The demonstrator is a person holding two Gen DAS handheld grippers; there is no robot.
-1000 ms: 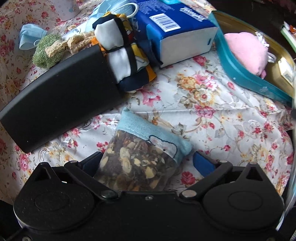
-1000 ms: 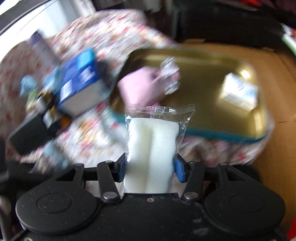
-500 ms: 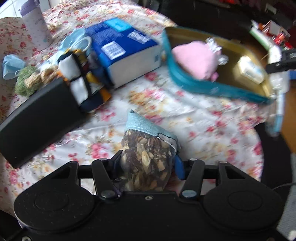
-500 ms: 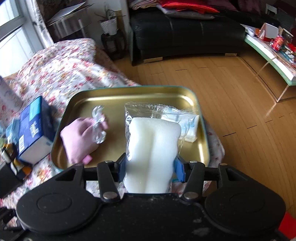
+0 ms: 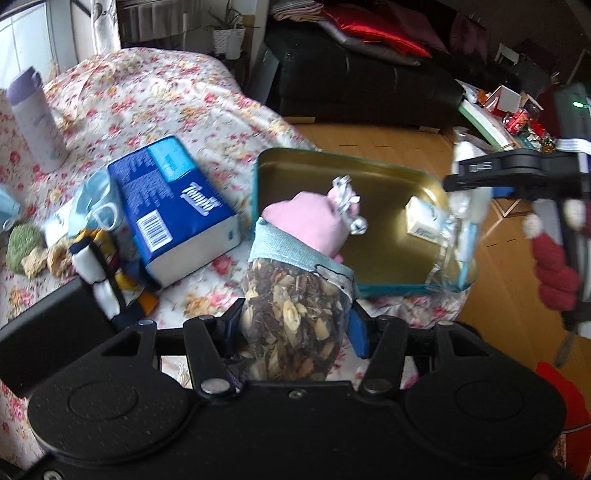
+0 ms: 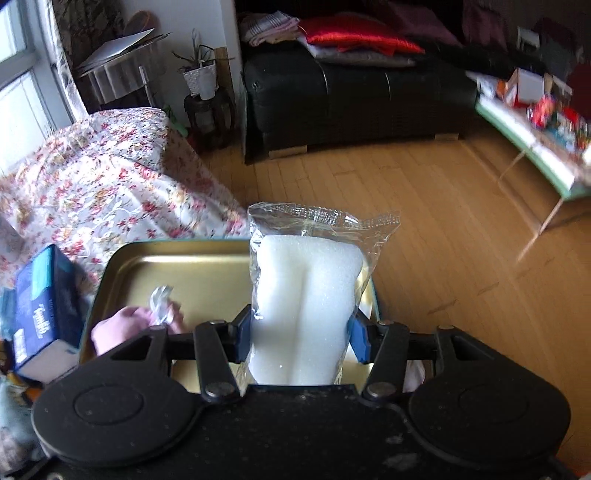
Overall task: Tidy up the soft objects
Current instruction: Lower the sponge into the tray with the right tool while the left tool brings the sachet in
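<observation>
Both of my hand-held grippers are loaded above the gold tray (image 5: 388,192): the left hand-held gripper (image 5: 295,328) pinches a clear sachet of dried petals and seeds (image 5: 291,317) with a blue fabric top, and the right hand-held gripper (image 6: 301,338) squeezes a white sponge in a crinkly wrapper (image 6: 308,306) between its blue pads. A pink pouch with a silver bow (image 5: 308,221) and a small white packet (image 5: 421,221) already lie in the tray.

The risks, as I judge them: the sachet bulges loosely beyond the jaws and could slide out and land on the cloth short of the tray. The sponge's slick film gives the pads little to bite on, and the sponge hangs at the tray's far edge, so an early release could send it to the wooden floor (image 6: 443,221). The right tool hovers at the tray's far corner in the left view, so both coming down together could collide or knock the pouch.

The surface wears a floral cloth (image 5: 147,92) and carries a blue tissue pack (image 5: 173,206), a face mask (image 5: 99,210), a folded patterned fabric (image 5: 99,273), a green loofah piece (image 5: 22,243), a black case (image 5: 48,332) and a lilac tumbler (image 5: 33,122). Beyond are a black sofa (image 6: 351,99) with a red cushion (image 6: 354,35), a potted plant (image 6: 201,74), a window (image 6: 22,81) and a cluttered low table (image 6: 535,129).
</observation>
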